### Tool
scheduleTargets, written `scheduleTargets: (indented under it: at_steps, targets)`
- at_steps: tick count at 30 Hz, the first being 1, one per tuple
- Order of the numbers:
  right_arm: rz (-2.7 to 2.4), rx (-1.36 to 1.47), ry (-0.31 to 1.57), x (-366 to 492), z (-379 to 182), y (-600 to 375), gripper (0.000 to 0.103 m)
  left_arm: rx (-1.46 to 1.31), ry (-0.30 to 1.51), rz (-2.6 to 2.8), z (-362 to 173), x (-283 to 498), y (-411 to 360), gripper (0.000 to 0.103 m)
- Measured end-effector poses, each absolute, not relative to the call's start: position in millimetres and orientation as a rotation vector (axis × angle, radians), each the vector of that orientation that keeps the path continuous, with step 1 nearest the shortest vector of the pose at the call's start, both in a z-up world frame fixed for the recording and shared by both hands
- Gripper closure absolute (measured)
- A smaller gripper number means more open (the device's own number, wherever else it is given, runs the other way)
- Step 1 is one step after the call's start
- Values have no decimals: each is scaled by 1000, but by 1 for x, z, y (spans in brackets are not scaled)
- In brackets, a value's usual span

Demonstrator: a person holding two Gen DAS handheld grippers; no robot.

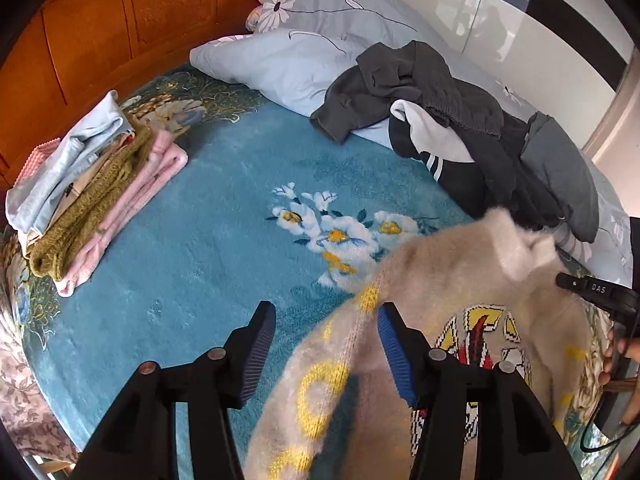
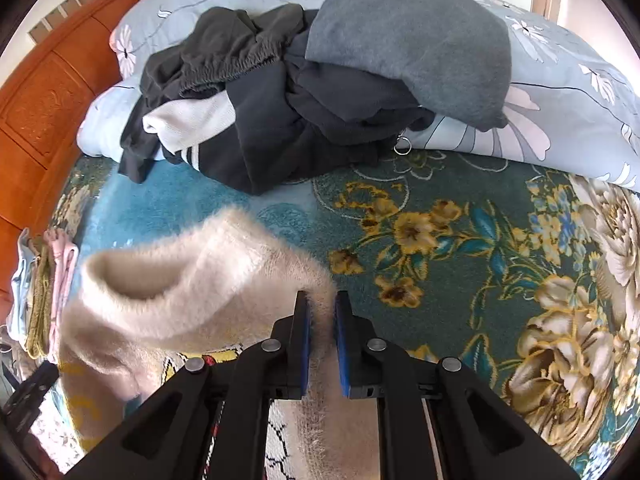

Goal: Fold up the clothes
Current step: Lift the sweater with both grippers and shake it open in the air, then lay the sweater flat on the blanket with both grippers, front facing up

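Observation:
A fluffy cream sweater (image 1: 460, 288) with yellow rings and a cartoon print hangs low over the blue floral blanket (image 1: 192, 248). My left gripper (image 1: 326, 312) is open. A sleeve of the sweater lies against its right finger (image 1: 394, 352), and the left finger stands apart from the cloth. In the right wrist view, my right gripper (image 2: 320, 304) is shut on an edge of the sweater (image 2: 180, 280), whose collar bulges to the left of it. The right gripper's black body (image 1: 592, 292) and a hand (image 1: 616, 352) show at the left wrist view's right edge.
Folded clothes (image 1: 92, 196) are stacked at the left by the wooden headboard (image 1: 100, 32). A heap of dark grey and black garments (image 2: 300, 92) lies on the pale blue floral pillows (image 2: 560, 92) at the back. Bare blanket lies between the stack and the heap.

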State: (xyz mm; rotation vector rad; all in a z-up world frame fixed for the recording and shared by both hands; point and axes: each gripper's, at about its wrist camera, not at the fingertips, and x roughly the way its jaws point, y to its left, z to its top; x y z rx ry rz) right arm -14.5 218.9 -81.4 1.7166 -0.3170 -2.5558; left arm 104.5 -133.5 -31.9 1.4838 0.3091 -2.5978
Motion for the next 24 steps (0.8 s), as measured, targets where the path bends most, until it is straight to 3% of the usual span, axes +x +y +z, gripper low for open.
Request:
scheduleTargets:
  at_steps: [2,8,12,16,24]
  targets:
    - [-2568,1715,-266,-20,-82,213,89,1469,344,-2618,-29,113,-131,46]
    - [-2623,1587,-179,-11,-42,211,59,1491,505,-2668,-39,141,-110,46]
    - [-2598,1584,-160,28,-27,212,48,1557,551,-2665,-64,153,-93,46]
    - [-2454,1675,-57,92,-50,193,41,1514,594,-2643,-72,169,-104,46]
    - [-2395,1840,259,167,-121,158,40,1369,711,-2588,-71,193,-146,46]
